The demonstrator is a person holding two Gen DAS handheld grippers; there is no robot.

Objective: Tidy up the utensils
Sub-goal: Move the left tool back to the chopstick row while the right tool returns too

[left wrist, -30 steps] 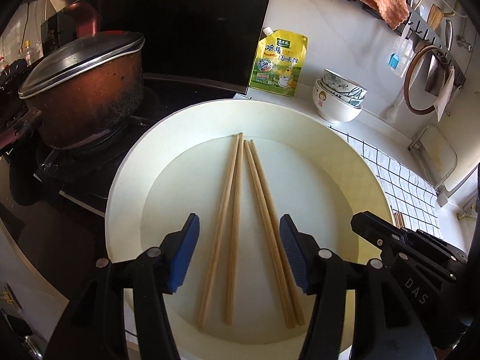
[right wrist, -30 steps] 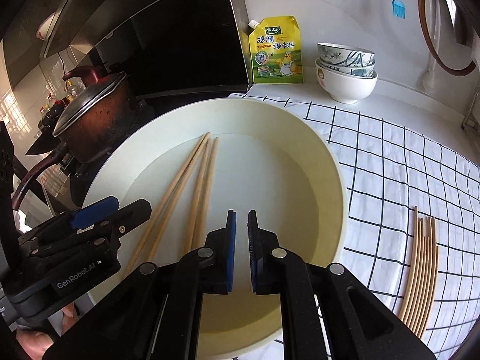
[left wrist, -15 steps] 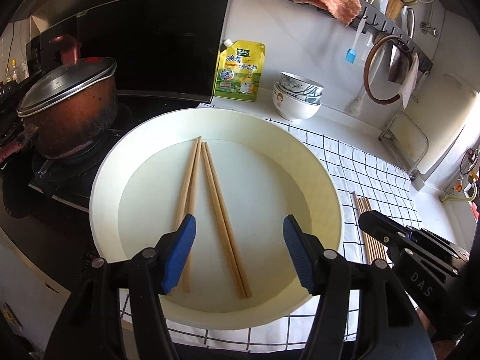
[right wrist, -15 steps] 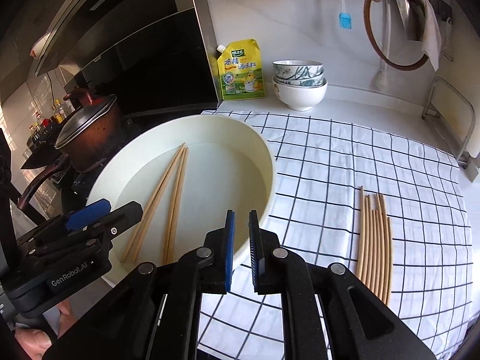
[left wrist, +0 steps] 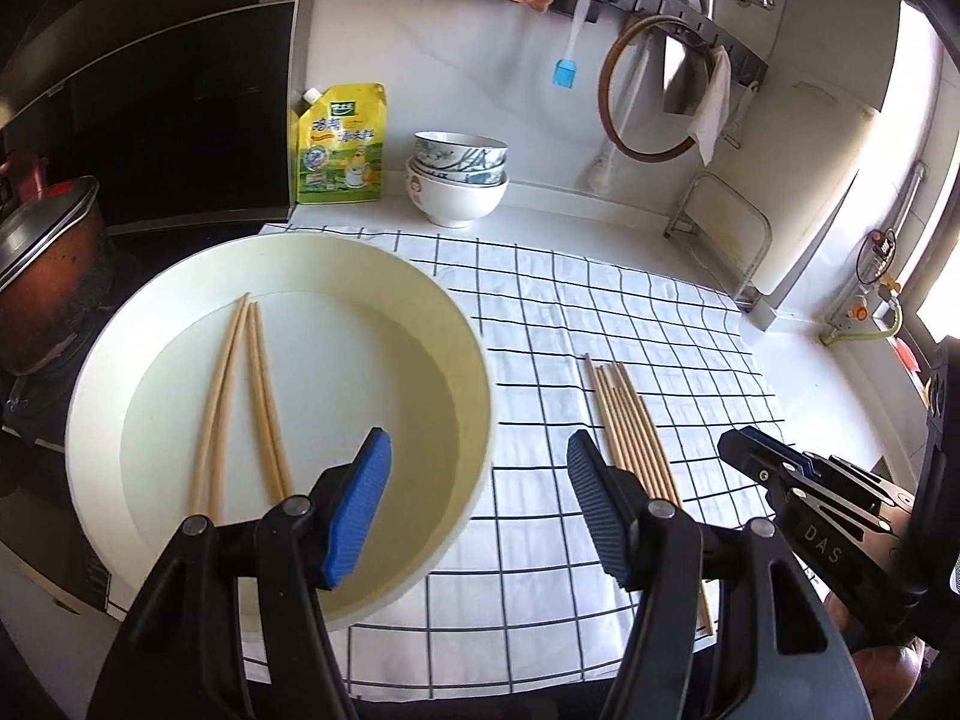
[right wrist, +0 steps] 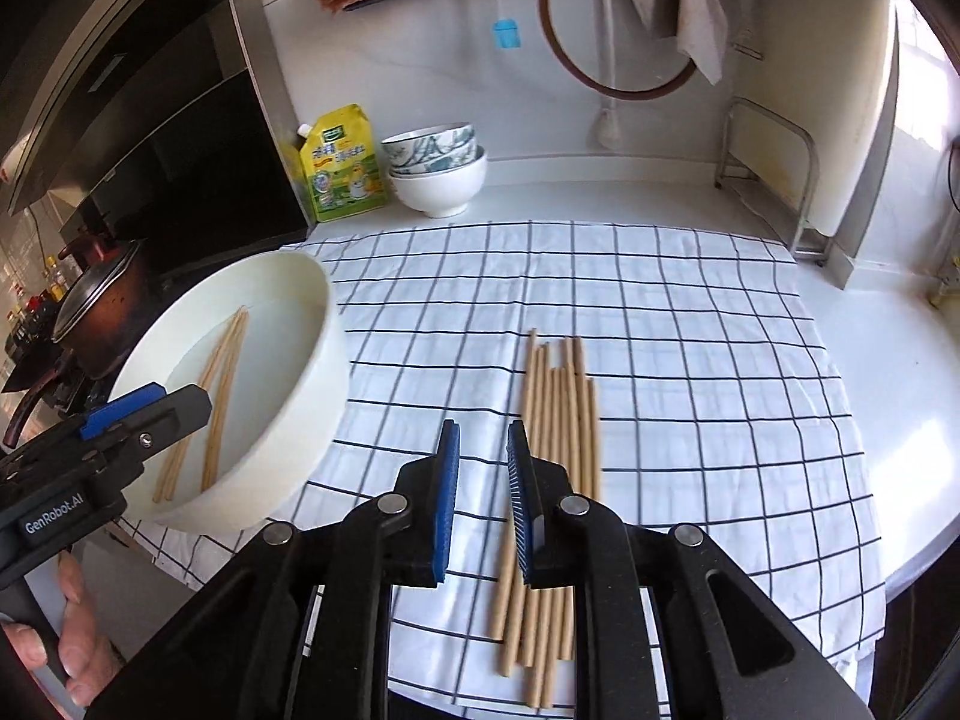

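Note:
A large cream bowl holds several wooden chopsticks. A bundle of several more chopsticks lies on the checked cloth to the bowl's right. My left gripper is open and empty, above the bowl's right rim and the cloth. My right gripper is slightly open and empty, just above and left of the bundle's near part. Each gripper shows at the edge of the other's view.
A lidded pot sits on the stove at left. A yellow seasoning pouch and stacked bowls stand by the back wall. A rack with a cloth, brush and round lid hangs above. A metal stand is at back right.
Both grippers have drawn back and moved right, from over the bowl towards the cloth and the loose bundle. The right gripper's jaws have parted slightly.

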